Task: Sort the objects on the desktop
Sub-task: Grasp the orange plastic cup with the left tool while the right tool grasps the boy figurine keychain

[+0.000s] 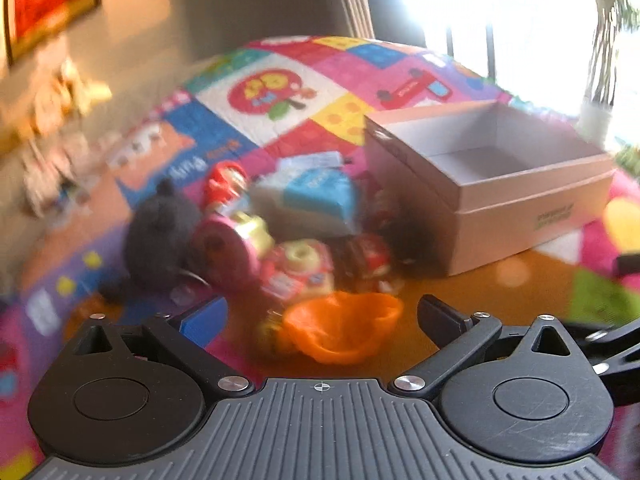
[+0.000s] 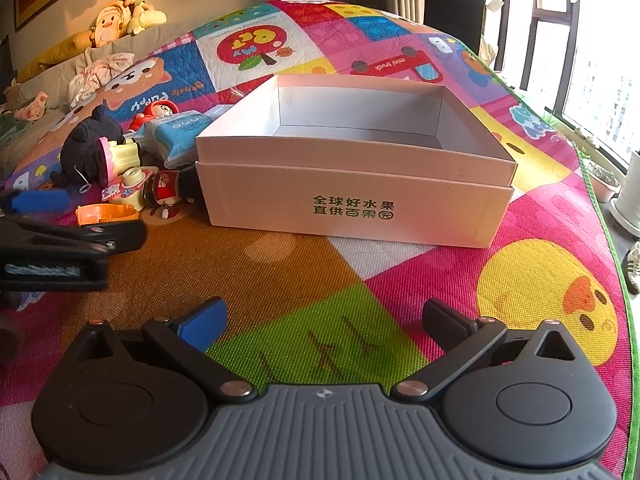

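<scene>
Toy pile sits left of white box (image 2: 356, 168) on a bright patchwork mat (image 2: 440, 296): dark plush (image 2: 86, 148), blue-white pouch (image 2: 176, 128), red figures, pink/cream toy, all crowded tight vs the box's left wall. Box interior shows nothing inside; green print on front. Orange bowl (image 1: 342, 328), soft-looking, lies nearest, just ahead of left hand-held gripper (image 1: 320, 320), jaws apart, holding nothing. Right hand-held gripper (image 2: 322, 322) also spread wide, facing box front, over mat.

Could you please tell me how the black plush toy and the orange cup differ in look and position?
The black plush toy is dark and fuzzy; the orange cup is bright, smooth and hollow. The plush toy sits at the pile's far left; the cup lies nearest the left gripper. Both rest on the mat outside the white box.
</scene>
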